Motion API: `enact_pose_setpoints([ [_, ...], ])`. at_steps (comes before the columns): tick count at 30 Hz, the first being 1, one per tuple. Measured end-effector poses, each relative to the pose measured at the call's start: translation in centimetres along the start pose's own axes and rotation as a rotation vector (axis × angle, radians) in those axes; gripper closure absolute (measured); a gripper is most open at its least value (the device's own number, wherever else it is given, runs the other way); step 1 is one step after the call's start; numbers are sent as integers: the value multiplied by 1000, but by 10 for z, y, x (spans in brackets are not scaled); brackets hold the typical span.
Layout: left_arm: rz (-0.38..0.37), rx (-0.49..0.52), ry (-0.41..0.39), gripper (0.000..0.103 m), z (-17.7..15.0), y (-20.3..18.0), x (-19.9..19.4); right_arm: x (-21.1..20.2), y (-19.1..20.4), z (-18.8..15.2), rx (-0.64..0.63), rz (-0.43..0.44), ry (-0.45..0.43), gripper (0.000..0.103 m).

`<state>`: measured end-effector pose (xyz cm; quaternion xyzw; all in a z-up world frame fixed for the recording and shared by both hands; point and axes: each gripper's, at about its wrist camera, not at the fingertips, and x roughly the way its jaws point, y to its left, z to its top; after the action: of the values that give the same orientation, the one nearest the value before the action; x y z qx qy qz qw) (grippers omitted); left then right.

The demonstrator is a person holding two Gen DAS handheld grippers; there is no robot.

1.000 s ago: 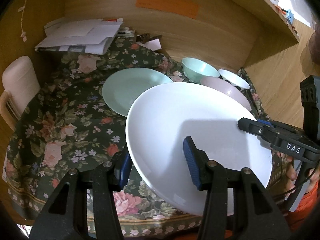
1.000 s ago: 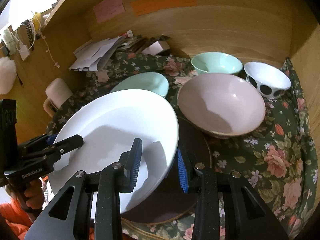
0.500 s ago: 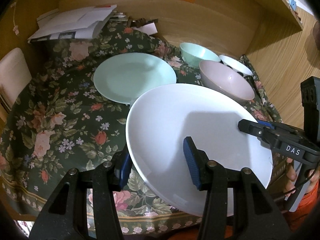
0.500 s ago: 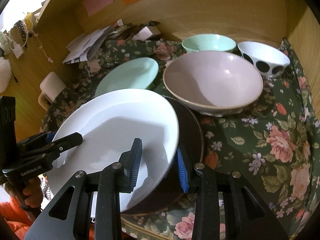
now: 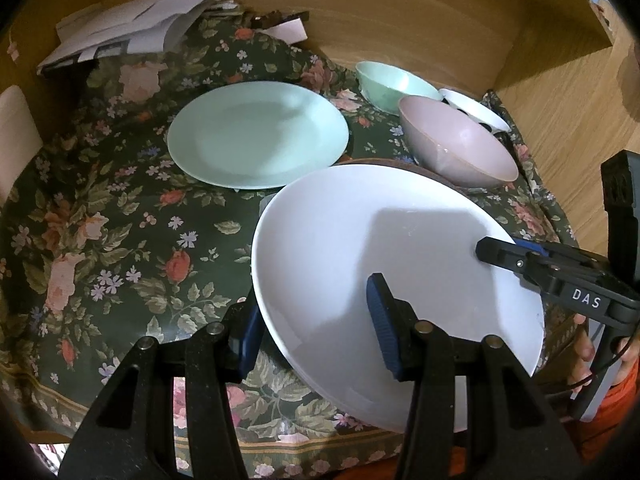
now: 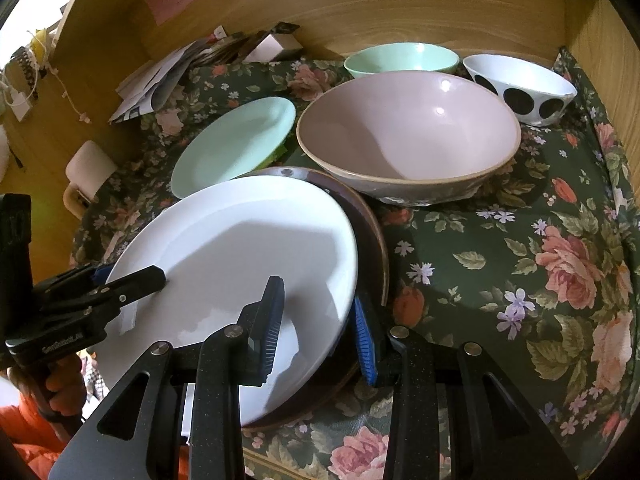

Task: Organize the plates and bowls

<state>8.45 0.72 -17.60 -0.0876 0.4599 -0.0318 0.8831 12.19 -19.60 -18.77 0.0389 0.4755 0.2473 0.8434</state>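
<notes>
Two claws are gripping one white plate (image 5: 360, 248) by opposite edges: the left claw (image 5: 316, 332) is clamping its near-left rim, one blue pad inside the dish and one beneath, while the right claw (image 6: 318, 328) is pinching the opposite rim the same way. The plate is tilting, and it is sitting over a dark brown plate (image 6: 374, 240) whose rim is showing just past its edge; whether the two are touching I cannot tell. Both are lying at the near edge of the bench (image 6: 520, 280), which is wearing a dark floral cloth. Just beyond, a large pink bowl (image 6: 408, 136) is standing upright beside the brown plate. To its left a mint plate (image 5: 256, 136) is lying flat on the cloth. Further back, near the wooden wall, a mint bowl (image 6: 400, 58) and a white bowl with black dots (image 6: 520, 88) are standing side by side. Loose papers (image 5: 132, 32) are piling up in the far left corner.
</notes>
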Motion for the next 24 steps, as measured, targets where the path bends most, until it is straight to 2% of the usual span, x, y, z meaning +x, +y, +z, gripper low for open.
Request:
enact_pose_setpoints([
  [9, -15, -10, 24, 54, 1, 4, 9, 1, -1, 2, -4, -14, 5, 72],
  [24, -30, 17, 21, 54, 3, 5, 15, -9, -5, 1, 25, -22, 17, 72],
])
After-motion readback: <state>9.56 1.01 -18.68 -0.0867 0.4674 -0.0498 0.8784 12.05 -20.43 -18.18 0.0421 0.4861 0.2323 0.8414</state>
